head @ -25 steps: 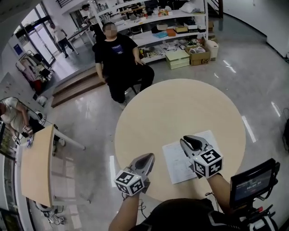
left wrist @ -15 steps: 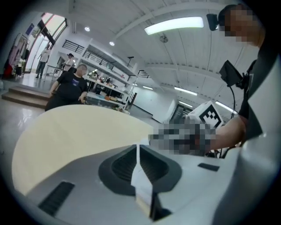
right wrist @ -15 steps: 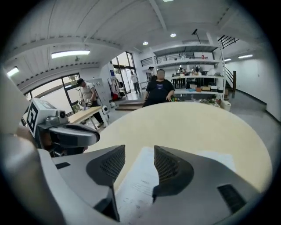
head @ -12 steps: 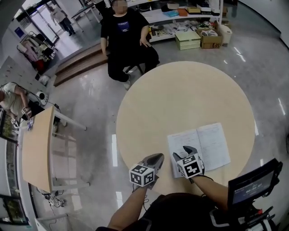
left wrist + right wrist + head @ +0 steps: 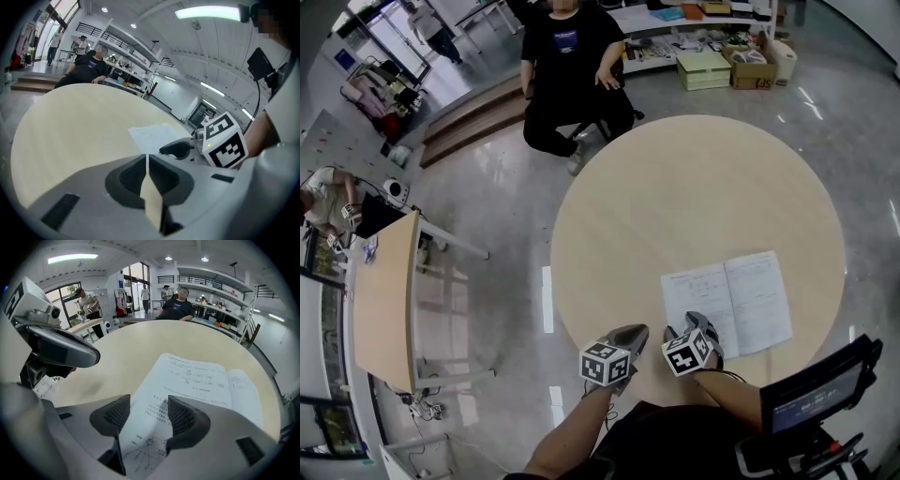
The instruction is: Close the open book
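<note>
The white open book (image 5: 741, 300) of printed pages lies flat at the lower right of the head view, on the round pale wooden table (image 5: 675, 178). The grey right gripper (image 5: 701, 323) hangs over the book's left page near its lower corner. Its jaws have just been opening and stand spread, with the page showing between them and neither pad pressing it (likely lining up to catch that edge and fold it over). The grey left gripper (image 5: 630, 334), just to its left, has its jaws pressed together on nothing and is off the book, probably kept clear.
</note>
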Demonstrator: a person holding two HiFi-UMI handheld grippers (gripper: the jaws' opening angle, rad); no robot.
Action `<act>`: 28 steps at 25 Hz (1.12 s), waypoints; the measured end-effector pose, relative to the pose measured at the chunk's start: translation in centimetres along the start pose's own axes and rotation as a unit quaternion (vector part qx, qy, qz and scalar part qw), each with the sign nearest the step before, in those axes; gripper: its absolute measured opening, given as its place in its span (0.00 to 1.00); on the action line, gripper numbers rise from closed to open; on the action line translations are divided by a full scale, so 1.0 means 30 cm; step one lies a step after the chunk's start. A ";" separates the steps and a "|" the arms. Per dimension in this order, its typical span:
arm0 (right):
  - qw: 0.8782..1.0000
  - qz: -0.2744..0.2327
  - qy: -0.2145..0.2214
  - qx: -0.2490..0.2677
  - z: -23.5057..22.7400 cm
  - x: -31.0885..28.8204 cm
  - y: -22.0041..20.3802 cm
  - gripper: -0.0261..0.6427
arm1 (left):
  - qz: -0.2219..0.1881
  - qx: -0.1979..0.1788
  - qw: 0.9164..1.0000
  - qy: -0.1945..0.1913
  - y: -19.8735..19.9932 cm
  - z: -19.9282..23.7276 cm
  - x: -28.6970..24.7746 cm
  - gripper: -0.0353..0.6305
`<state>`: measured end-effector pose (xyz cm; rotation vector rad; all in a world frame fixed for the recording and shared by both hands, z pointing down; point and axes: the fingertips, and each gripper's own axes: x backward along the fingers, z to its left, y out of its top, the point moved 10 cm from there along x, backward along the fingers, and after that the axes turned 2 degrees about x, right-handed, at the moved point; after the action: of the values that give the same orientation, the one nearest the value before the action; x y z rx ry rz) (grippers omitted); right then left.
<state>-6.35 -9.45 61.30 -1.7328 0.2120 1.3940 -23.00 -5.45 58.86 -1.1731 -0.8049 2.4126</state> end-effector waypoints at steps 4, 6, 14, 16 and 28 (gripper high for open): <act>1.000 0.001 -0.007 -0.010 -0.007 -0.012 -0.008 0.39 | -0.001 -0.005 1.000 -0.007 -0.004 -0.004 -0.010 0.05; 1.000 0.005 -0.004 -0.014 -0.013 -0.017 -0.005 0.39 | 0.000 -0.010 1.000 -0.012 -0.001 -0.012 -0.018 0.05; 0.999 -0.003 0.020 -0.041 -0.052 -0.014 -0.005 0.30 | -0.026 -0.004 0.999 -0.045 -0.006 -0.045 -0.046 0.05; 0.998 -0.004 0.030 -0.061 -0.033 -0.014 -0.026 0.25 | -0.024 0.000 0.999 -0.043 -0.032 -0.043 -0.037 0.05; 0.996 -0.021 0.028 -0.076 -0.017 -0.001 -0.020 0.03 | -0.026 -0.013 0.999 -0.038 -0.032 -0.045 0.005 0.05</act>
<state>-5.64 -9.46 61.62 -1.8925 0.1016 1.3625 -21.96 -4.17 58.70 -1.0610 -0.8817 2.4232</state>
